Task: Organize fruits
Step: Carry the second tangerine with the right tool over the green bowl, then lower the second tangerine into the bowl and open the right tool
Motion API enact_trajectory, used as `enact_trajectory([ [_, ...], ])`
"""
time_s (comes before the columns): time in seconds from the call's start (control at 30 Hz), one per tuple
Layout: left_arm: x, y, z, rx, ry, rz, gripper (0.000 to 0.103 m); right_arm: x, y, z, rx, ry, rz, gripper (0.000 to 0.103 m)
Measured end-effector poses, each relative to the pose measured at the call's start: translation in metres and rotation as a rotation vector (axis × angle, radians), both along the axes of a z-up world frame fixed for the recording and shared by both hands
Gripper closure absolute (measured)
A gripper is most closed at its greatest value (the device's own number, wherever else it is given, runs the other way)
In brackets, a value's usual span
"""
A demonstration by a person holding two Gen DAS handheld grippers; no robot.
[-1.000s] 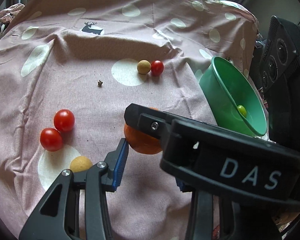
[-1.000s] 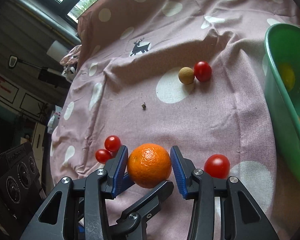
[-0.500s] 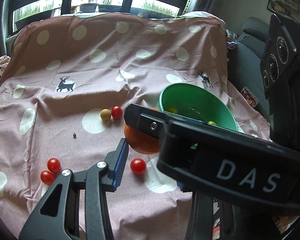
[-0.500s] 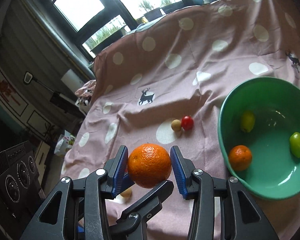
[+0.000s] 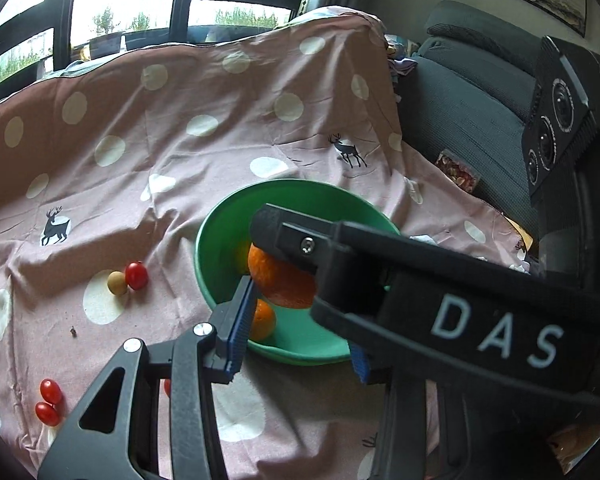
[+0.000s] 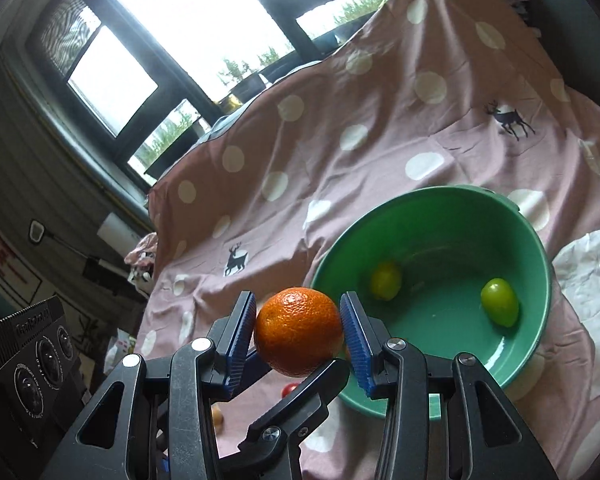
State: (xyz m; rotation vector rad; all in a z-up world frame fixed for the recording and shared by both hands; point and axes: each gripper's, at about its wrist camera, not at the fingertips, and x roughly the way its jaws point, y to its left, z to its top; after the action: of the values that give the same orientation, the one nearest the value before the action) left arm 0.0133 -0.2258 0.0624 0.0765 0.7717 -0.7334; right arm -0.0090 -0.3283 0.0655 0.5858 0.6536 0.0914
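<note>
My right gripper (image 6: 298, 334) is shut on an orange (image 6: 298, 330) and holds it in the air at the near left rim of a green bowl (image 6: 536, 240). The bowl holds a yellow fruit (image 6: 386, 280) and a green fruit (image 6: 499, 307). In the left wrist view the held orange (image 5: 282, 282) hangs over the bowl (image 5: 220, 220), above a smaller orange (image 5: 262, 318) inside it. My left gripper (image 5: 300, 328) is open and empty below the right gripper's body (image 5: 460, 312), which hides most of its right finger.
On the pink polka-dot cloth (image 5: 160, 152) lie a red tomato (image 5: 136, 275) beside a tan ball (image 5: 116, 282), and two red tomatoes (image 5: 49, 402) at the near left. A white tissue (image 6: 588, 280) lies right of the bowl. A dark sofa (image 5: 472, 120) stands at the right.
Both grippers have risen and swung right, carrying the orange from low over the cloth to the bowl's near rim. The right gripper's hold on the orange is unchanged.
</note>
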Motion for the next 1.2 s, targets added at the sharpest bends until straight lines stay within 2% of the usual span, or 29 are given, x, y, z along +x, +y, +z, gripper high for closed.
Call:
enact_trajectory([
  [0.3, 0.002, -0.033, -0.011, 0.015, 0.033, -0.066, 0.061, -0.004, -0.028, -0.011, 0.023, 0.044, -0.073, 0.057],
  [0.6, 0.011, -0.050, -0.028, 0.022, 0.103, -0.099, 0.061, 0.000, -0.045, -0.029, 0.032, 0.116, -0.109, 0.056],
  [1.1, 0.022, -0.057, -0.047, 0.003, 0.206, -0.133, 0.062, 0.007, -0.052, -0.043, 0.009, 0.203, -0.142, 0.056],
  [1.2, 0.025, -0.055, -0.050, -0.017, 0.236, -0.145, 0.062, 0.006, -0.051, -0.041, -0.021, 0.211, -0.160, 0.056],
])
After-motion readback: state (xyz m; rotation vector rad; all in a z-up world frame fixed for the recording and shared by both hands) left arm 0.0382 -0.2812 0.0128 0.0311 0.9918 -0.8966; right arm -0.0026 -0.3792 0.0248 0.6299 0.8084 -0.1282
